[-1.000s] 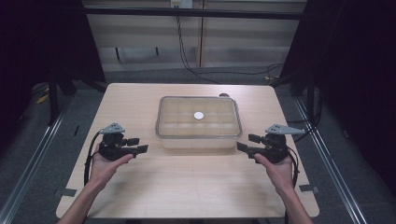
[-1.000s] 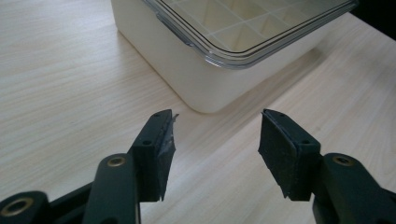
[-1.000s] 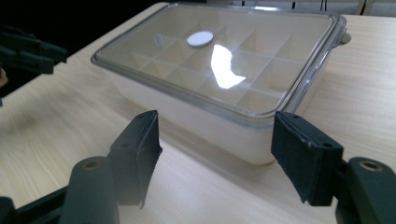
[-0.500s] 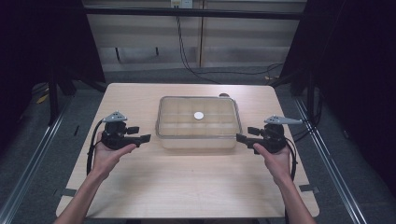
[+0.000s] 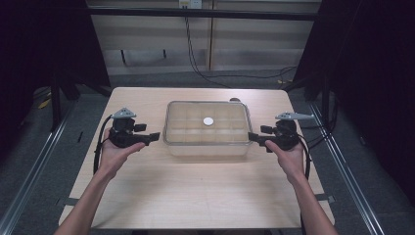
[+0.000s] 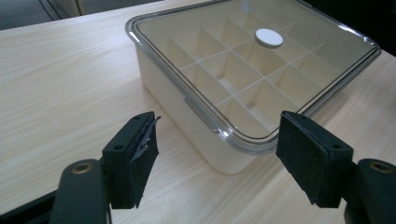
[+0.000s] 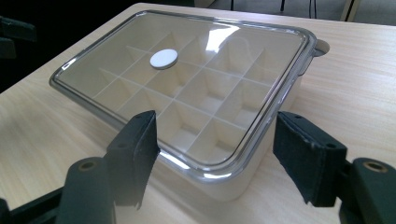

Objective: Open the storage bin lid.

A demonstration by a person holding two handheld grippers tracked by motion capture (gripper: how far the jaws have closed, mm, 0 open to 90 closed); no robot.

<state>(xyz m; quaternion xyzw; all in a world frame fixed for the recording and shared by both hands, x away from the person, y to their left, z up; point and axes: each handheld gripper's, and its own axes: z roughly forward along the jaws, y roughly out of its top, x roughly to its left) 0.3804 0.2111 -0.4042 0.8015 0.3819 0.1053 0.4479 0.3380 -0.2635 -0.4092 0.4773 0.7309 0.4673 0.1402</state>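
A shallow beige box [image 5: 207,142] with inner dividers and a clear lid stands mid-table, with a white round disc [image 5: 208,121] on the lid. My left gripper [image 5: 152,137] is just left of the box, pointing at its near left corner [image 6: 233,158]. Its jaws have just been opening and stand open around that corner without touching it. My right gripper [image 5: 253,138] is at the box's right side, open, its jaws on either side of the near right corner [image 7: 219,182] with gaps on both sides. The disc [image 6: 269,38] [image 7: 164,59] sits over a middle compartment.
The wooden table [image 5: 195,196] has bare room in front of the box and at both sides. A small dark thing [image 5: 236,100] peeks out behind the box's back right corner. Metal rails [image 5: 34,161] run along the floor on both sides, and cables [image 5: 195,54] trail behind.
Both hands have moved forward and inward to the box's near corners. The left jaws stand wider apart than a second ago.
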